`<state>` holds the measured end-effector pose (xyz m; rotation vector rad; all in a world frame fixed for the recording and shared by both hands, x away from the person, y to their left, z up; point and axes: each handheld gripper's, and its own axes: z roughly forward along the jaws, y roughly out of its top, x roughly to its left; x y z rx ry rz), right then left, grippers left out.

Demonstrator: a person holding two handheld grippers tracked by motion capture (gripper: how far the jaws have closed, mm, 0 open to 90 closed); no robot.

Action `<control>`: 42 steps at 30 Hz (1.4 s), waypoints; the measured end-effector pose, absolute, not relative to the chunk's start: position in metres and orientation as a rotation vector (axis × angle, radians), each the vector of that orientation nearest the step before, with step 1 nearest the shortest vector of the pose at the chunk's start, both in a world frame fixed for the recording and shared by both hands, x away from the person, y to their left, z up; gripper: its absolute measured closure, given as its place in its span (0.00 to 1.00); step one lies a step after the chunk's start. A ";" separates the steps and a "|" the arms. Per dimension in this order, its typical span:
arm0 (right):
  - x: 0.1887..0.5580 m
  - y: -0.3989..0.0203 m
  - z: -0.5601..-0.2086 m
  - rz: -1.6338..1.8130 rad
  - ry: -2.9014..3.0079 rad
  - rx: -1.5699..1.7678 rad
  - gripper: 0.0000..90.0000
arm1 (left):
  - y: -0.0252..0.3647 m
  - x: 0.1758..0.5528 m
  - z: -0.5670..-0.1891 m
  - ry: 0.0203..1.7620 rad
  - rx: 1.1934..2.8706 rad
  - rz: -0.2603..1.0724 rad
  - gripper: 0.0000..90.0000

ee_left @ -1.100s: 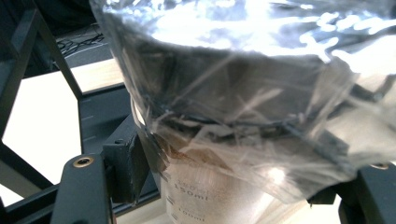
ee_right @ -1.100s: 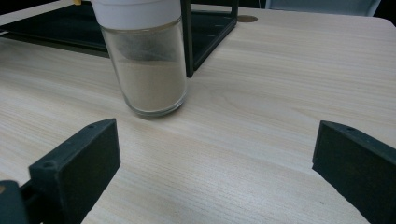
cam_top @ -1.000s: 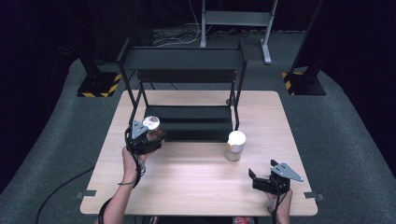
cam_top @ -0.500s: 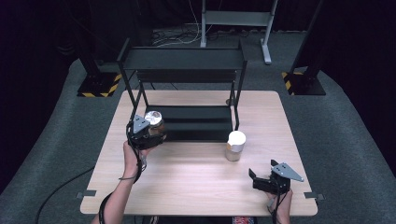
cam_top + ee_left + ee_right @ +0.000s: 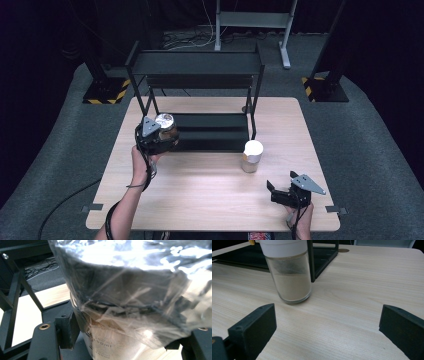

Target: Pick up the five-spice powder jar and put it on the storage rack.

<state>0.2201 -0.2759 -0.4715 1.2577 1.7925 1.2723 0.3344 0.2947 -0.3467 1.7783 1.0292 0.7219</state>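
- high view: the left gripper [image 5: 159,134] is clamping a foil-topped beaker [image 5: 165,126], standing upright with its long axis vertical, at the left front corner of the black rack [image 5: 200,95]; a second ago it was sitting lower and nearer the person.
- left gripper view: both jaws are pressing the beaker's [image 5: 130,302] glass sides; printed volume marks and crinkled wrap are showing here.
- right gripper view: the right gripper [image 5: 327,332] is idling, jaws wide apart, facing a white-capped jar [image 5: 288,270] of tan powder on the table [image 5: 367,285].
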 end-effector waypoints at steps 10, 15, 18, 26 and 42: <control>0.220 -0.276 -0.472 1.274 1.792 1.256 0.00 | 0.294 0.342 -0.339 1.025 1.780 0.717 0.34; 0.220 -0.276 -0.472 1.273 1.791 1.259 0.00 | 0.293 0.345 -0.335 1.018 1.785 0.720 0.34; 0.220 -0.275 -0.471 1.269 1.791 1.258 0.00 | 0.293 0.346 -0.333 1.018 1.784 0.723 0.34; 0.221 -0.275 -0.471 1.265 1.796 1.259 0.00 | 0.295 0.351 -0.328 1.023 1.779 0.724 0.34; 0.220 -0.275 -0.471 1.262 1.797 1.256 0.00 | 0.294 0.356 -0.319 1.019 1.779 0.731 0.34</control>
